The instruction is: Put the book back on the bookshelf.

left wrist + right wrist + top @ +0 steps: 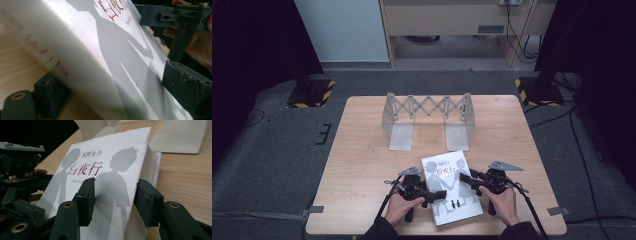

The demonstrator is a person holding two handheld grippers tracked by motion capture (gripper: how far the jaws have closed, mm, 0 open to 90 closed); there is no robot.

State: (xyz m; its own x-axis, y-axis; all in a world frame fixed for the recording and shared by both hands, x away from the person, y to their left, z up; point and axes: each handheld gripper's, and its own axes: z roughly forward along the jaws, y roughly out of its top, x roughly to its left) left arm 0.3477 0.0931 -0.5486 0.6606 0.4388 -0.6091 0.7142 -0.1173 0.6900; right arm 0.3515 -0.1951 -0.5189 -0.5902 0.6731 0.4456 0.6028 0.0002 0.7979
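High view: we log one book [451,187], white cover with grey silhouettes and red title characters, lying near the front edge of the table [362,150], with the left gripper [438,194] at its left edge and the right gripper [465,179] at its right edge. Left gripper view: one jaw sits under the book's edge against the wood and the other over the cover, so we judge this gripper to be closed on the book, or very nearly; the cover slopes across that view, which suggests that side is lifted. Right gripper view: one jaw lies on the cover, the other against the fore-edge of the pages, a grip spanning the book's thickness at that side. We judge the two-sided hold to be meant for raising the book evenly, perhaps toward the rack [428,120], a grey metal expanding stand with two flat base plates, standing open well behind the book. Surface: pale wood-grain top, bare apart from these items. Room: grey carpet, two black stands with yellow-black striped bases [310,93] at the far corners, cables trailing at right, a light wooden desk behind.
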